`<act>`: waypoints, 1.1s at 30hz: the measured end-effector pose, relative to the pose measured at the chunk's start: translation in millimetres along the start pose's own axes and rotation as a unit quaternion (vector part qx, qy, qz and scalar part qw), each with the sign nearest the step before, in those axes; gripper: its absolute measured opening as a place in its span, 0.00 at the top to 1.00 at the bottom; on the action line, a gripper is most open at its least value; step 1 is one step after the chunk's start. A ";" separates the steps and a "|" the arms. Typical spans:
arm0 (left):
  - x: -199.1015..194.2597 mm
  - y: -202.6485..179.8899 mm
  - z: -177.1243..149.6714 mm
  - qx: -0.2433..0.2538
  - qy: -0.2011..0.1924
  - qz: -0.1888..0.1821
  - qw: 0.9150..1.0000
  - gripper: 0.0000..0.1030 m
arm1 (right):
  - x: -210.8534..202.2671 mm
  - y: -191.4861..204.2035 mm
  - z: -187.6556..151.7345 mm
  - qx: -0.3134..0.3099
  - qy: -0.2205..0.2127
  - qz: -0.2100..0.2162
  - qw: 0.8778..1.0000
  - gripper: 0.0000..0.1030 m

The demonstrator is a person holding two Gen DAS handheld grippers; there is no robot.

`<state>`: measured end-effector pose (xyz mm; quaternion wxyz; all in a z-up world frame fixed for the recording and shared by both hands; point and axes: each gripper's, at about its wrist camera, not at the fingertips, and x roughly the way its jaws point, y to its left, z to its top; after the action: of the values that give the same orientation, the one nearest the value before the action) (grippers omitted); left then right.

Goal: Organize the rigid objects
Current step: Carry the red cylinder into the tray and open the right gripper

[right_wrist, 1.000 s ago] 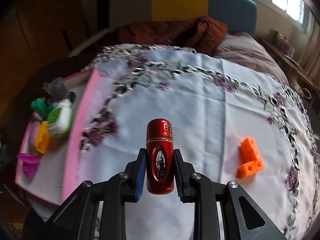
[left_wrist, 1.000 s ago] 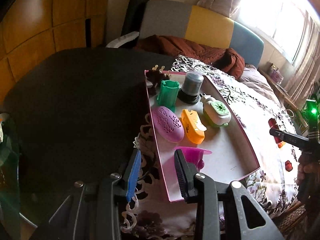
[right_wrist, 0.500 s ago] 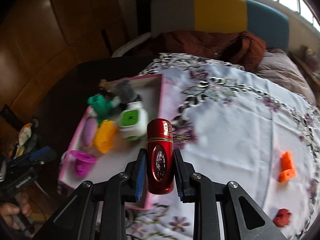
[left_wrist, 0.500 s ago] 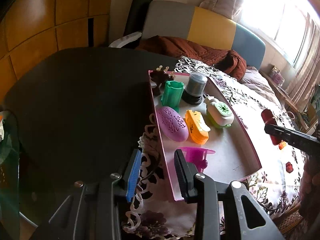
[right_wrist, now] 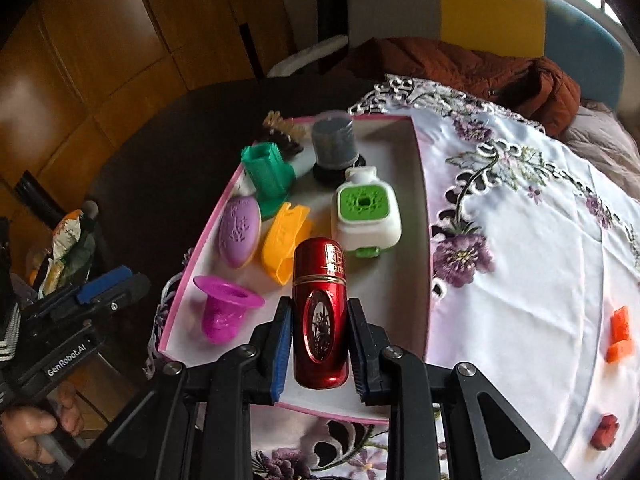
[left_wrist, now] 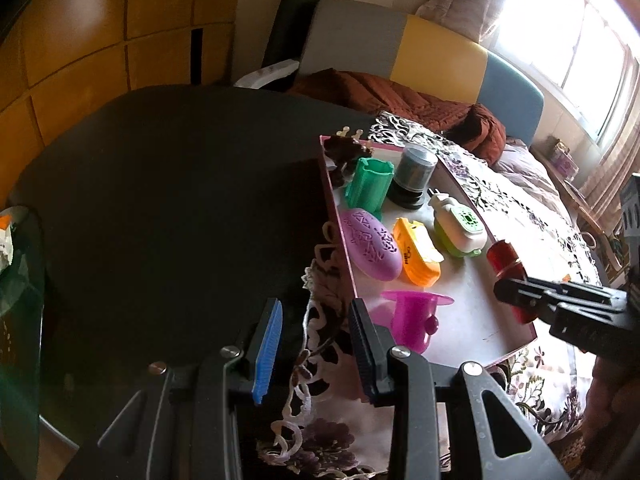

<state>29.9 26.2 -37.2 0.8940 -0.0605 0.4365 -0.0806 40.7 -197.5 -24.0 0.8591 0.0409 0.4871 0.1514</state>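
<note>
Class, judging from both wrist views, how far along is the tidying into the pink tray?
Done: six items sit in the pink tray, including the purple oval case. In hand: the right hand-held gripper holds the red canister over the tray. Left: the orange block on the tablecloth. The left hand-held gripper is open.

Dark table, floral tablecloth, pink tray

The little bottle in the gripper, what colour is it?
Shiny red, with a gold band; the little bottle shows best in the right wrist view.

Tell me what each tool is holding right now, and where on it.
Right tool: red canister, clamped across its lower body. Left tool: open, empty.
</note>
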 end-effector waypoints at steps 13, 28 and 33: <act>3.2 10.0 -1.6 -0.012 0.003 0.005 1.000 0.67 | 48.4 18.9 -12.2 0.003 0.057 -0.004 0.998 0.74; 0.7 6.4 -1.7 -0.004 -0.001 0.010 1.000 0.67 | 49.3 25.1 -20.3 -0.010 0.040 -0.009 0.999 0.70; -1.6 6.0 -1.7 -0.002 -0.002 0.011 1.000 0.67 | 47.9 29.7 -21.9 -0.014 0.038 -0.003 0.999 0.51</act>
<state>28.2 32.3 -38.0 0.8955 -0.0573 0.4358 -0.0696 38.5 -156.6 -68.5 0.8409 0.0219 0.5174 0.1573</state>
